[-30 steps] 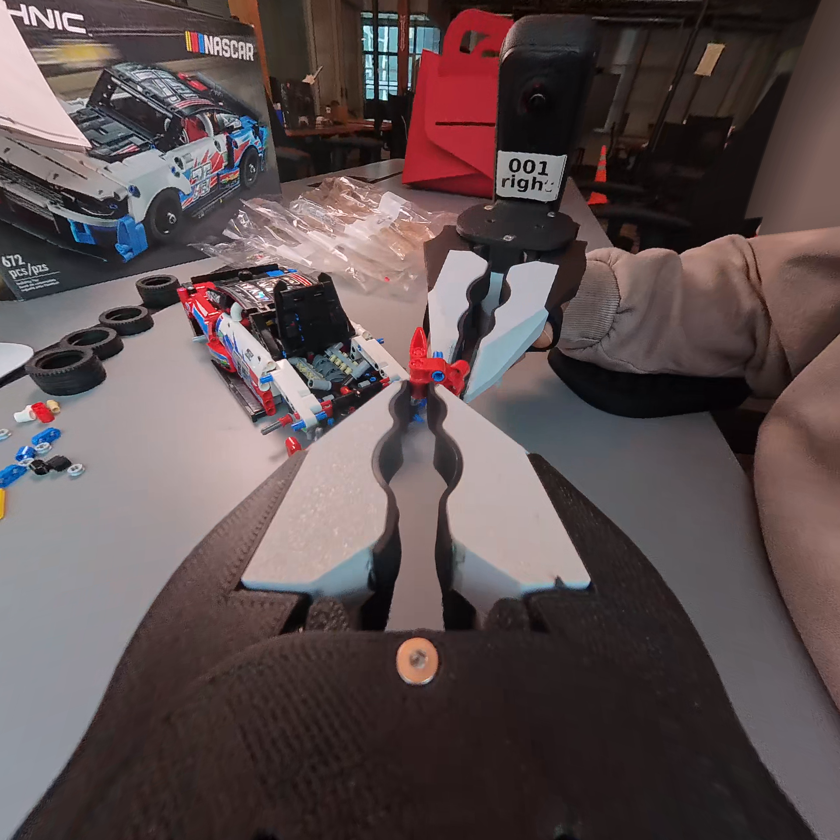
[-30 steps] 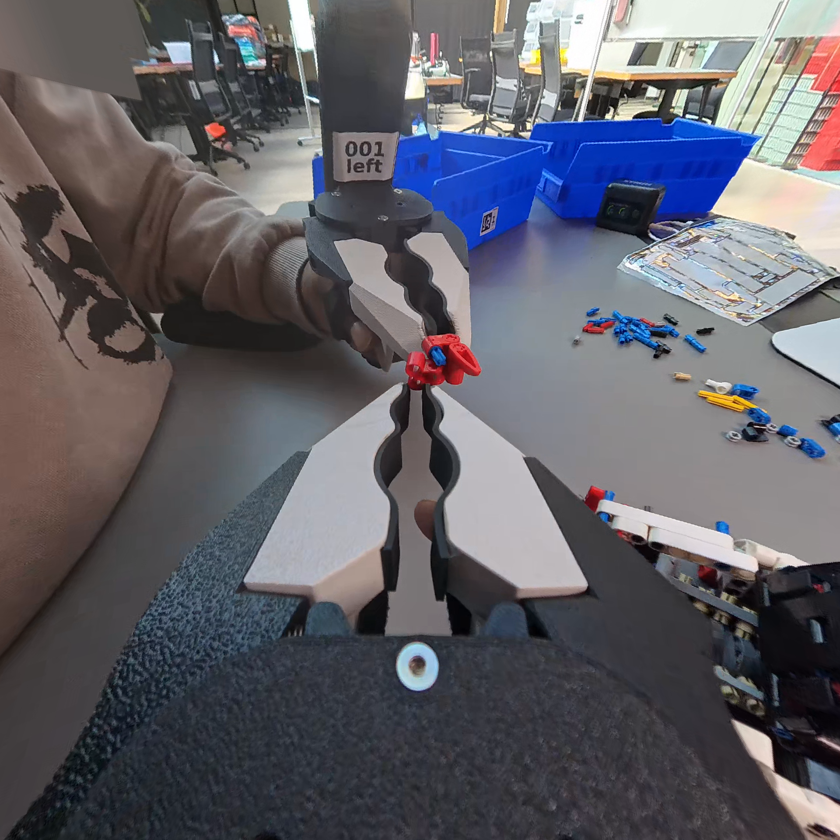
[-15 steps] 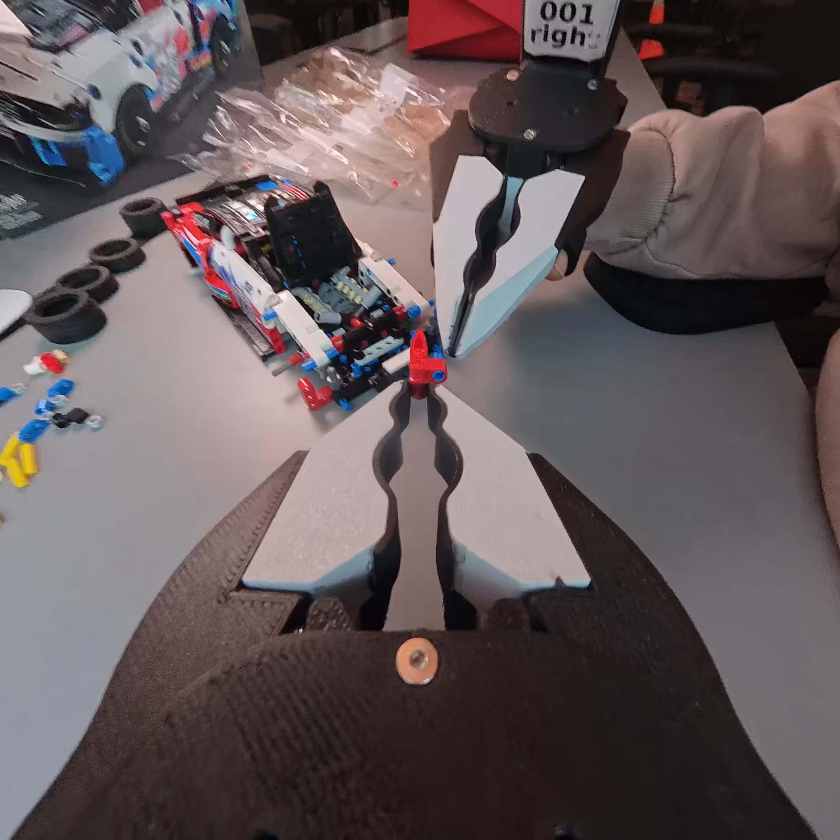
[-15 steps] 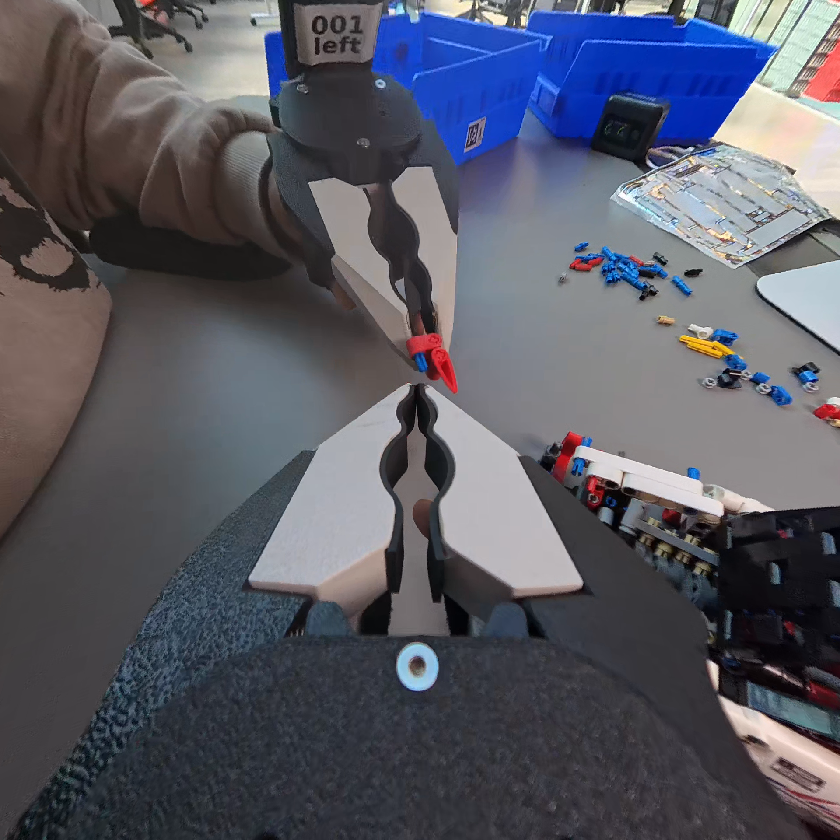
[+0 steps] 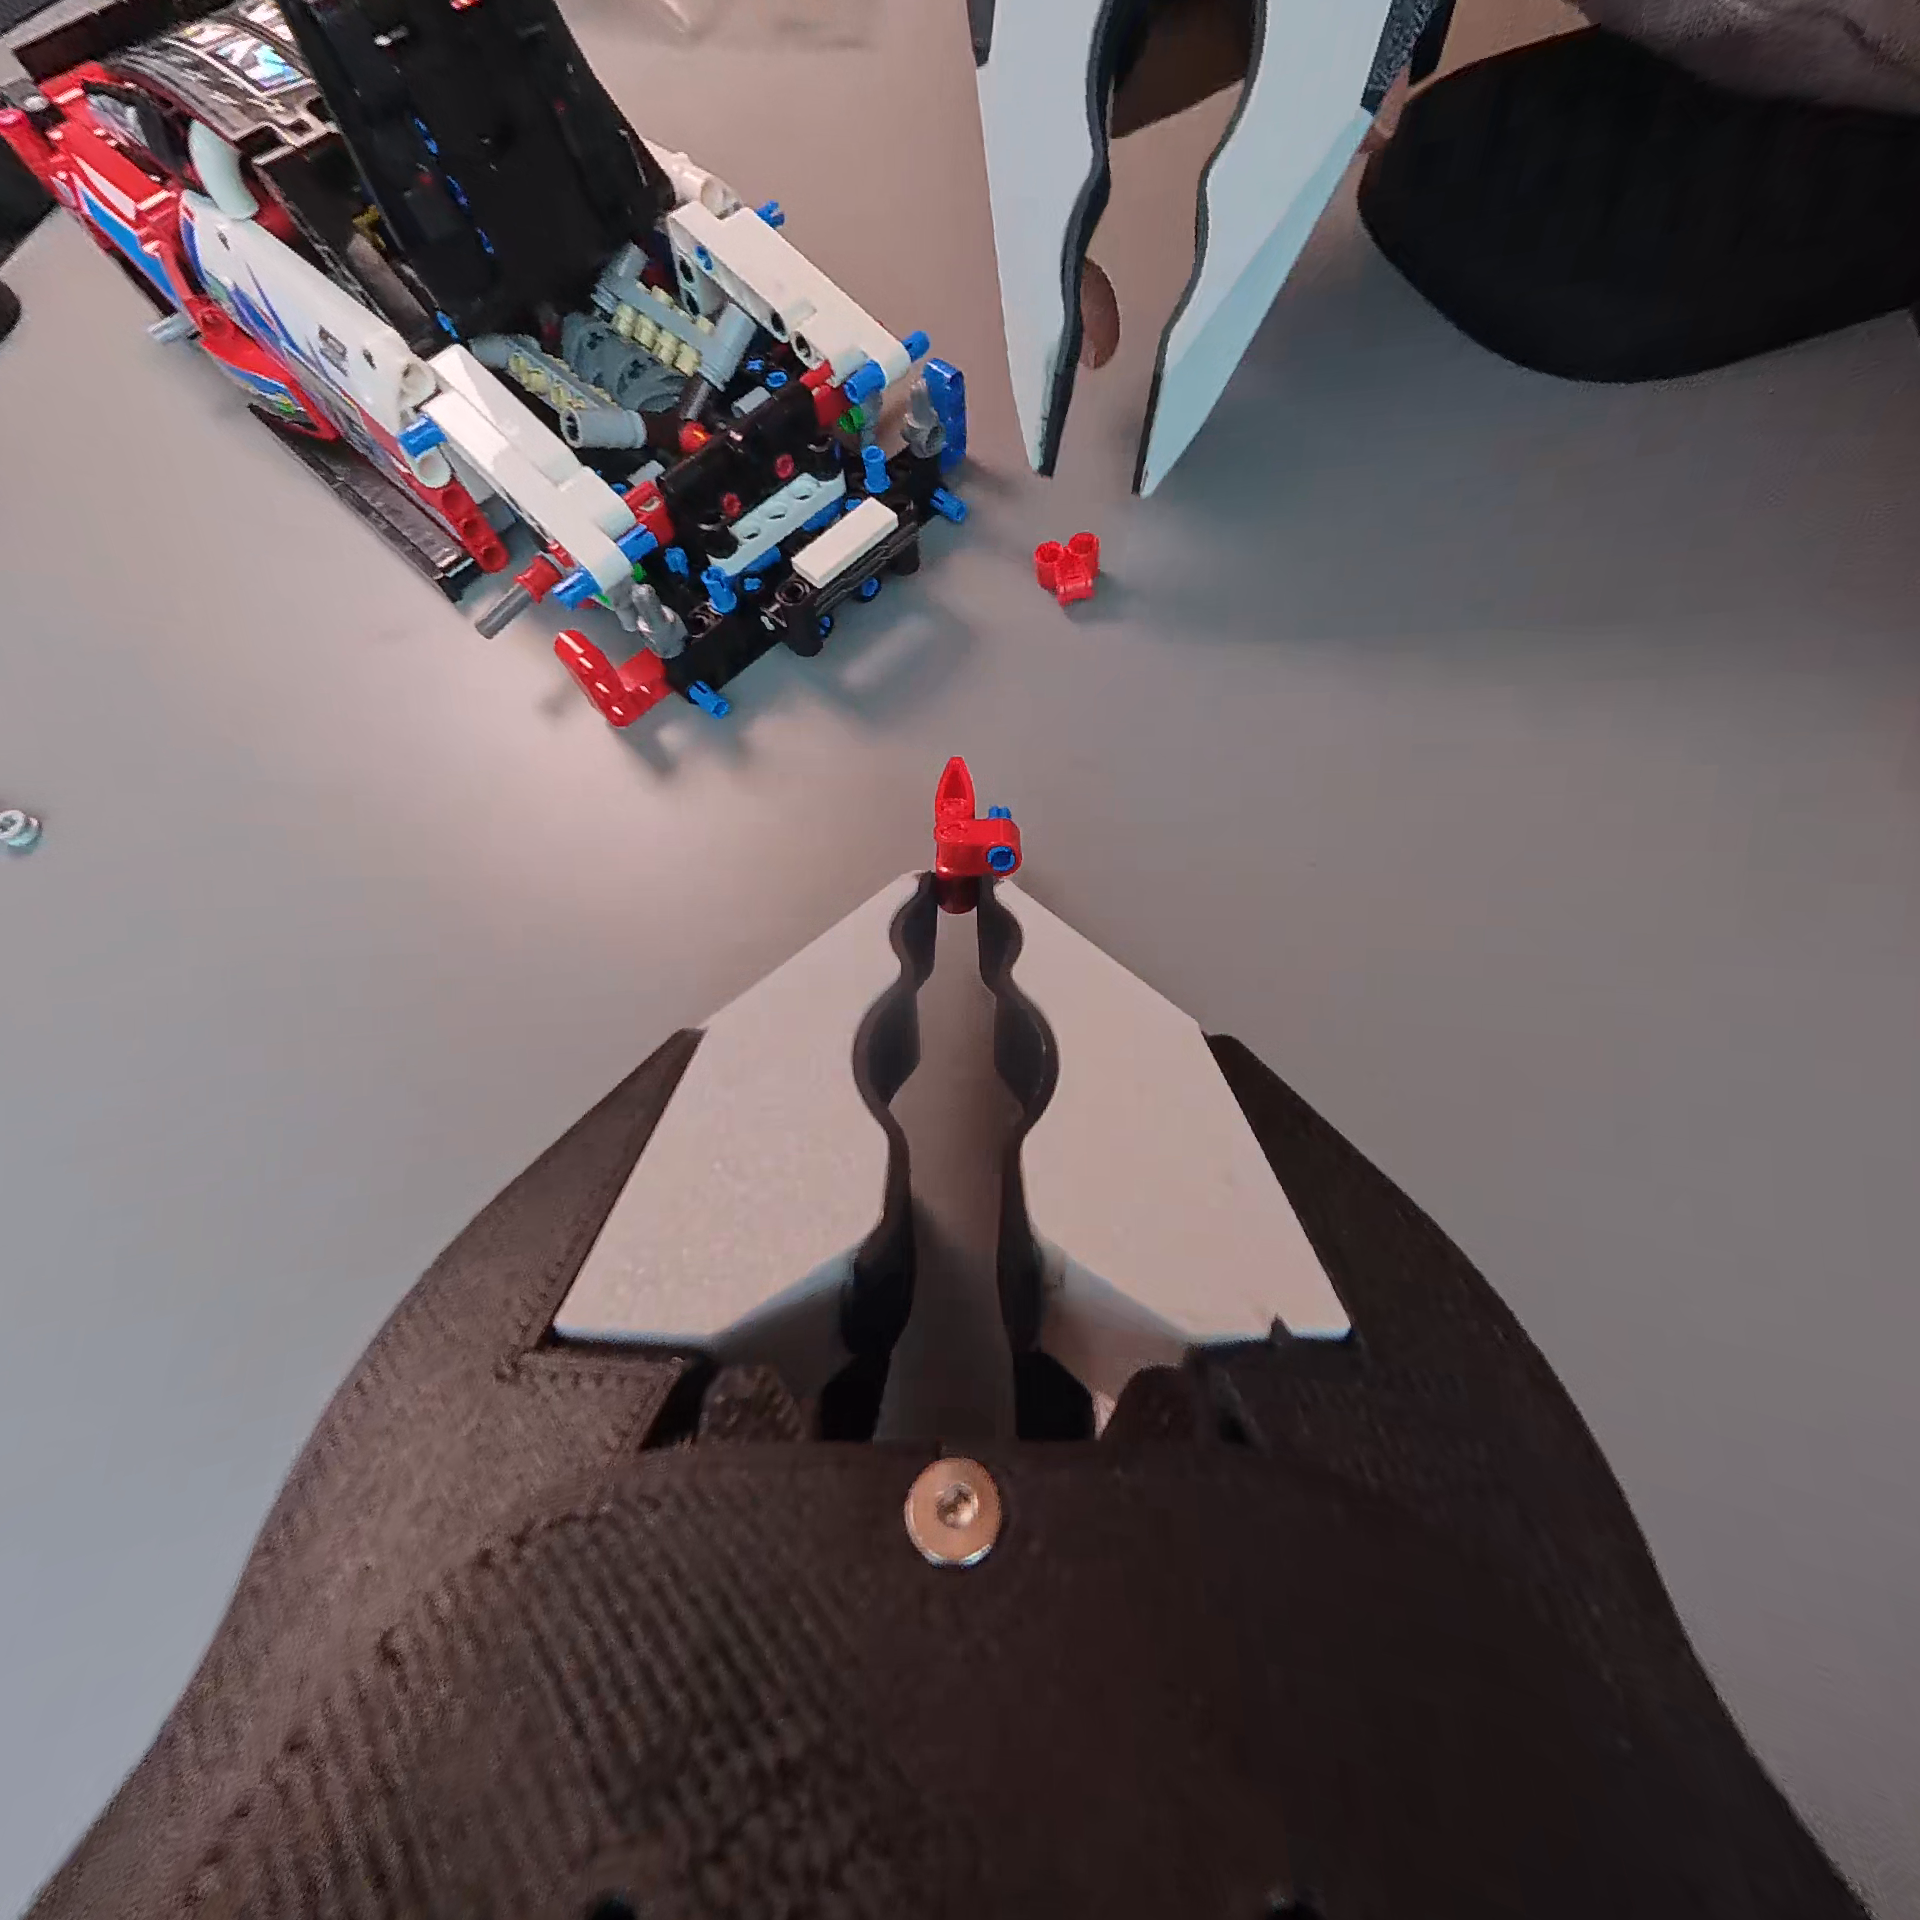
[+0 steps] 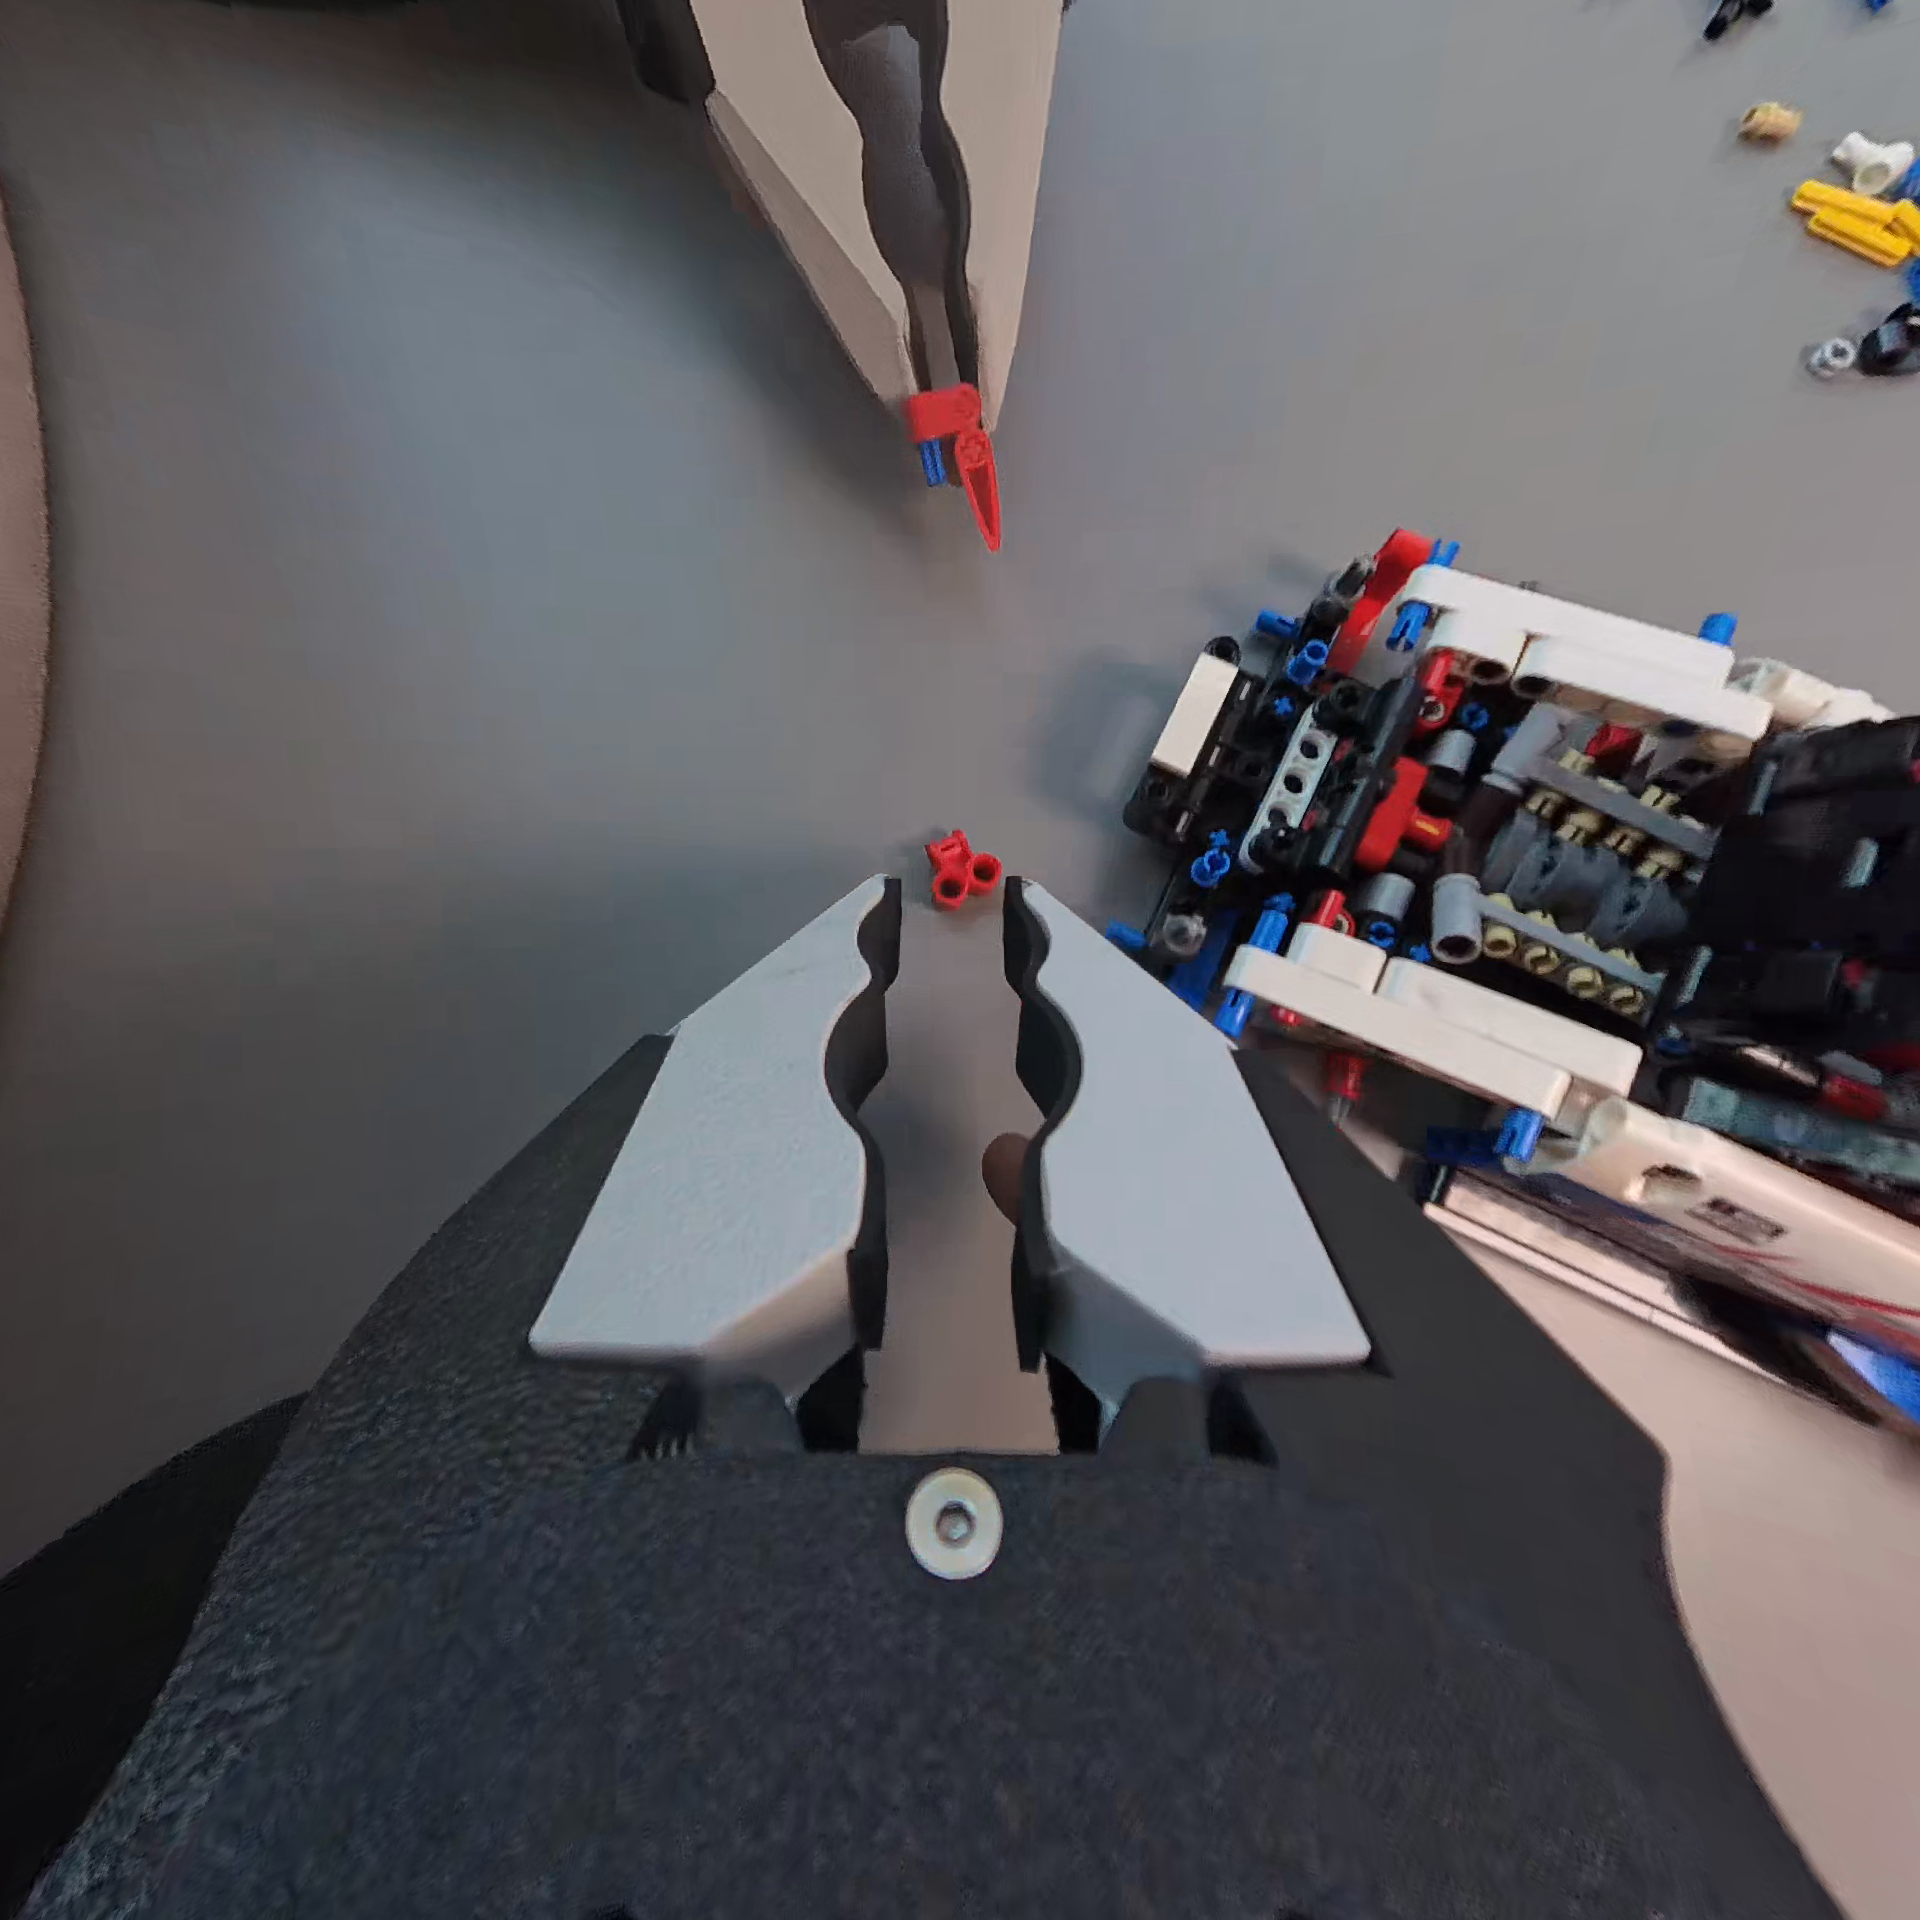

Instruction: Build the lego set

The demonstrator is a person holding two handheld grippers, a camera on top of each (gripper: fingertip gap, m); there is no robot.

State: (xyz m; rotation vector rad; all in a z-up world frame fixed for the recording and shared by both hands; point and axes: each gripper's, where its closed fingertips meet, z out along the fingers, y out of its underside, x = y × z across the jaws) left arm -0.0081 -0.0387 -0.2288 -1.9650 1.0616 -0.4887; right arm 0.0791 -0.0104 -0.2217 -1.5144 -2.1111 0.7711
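My left gripper is shut on a small red piece with a blue pin and holds it above the grey table; it also shows in the right wrist view. My right gripper is open, low over the table, with a small red connector lying just beyond its fingertips. In the left wrist view the right gripper points down near that connector. The partly built car lies to the left there, and at the right in the right wrist view.
Loose yellow, white and black small parts lie at the far right of the grey table. A small grey ring lies at the left edge. A dark rounded object sits behind the right gripper. Tip to tip, the grippers are about 10 centimetres apart.
Both grippers have dropped close to the table and moved apart. The right gripper has opened; a small red connector now lies on the table at its tips. The left still holds its red piece.
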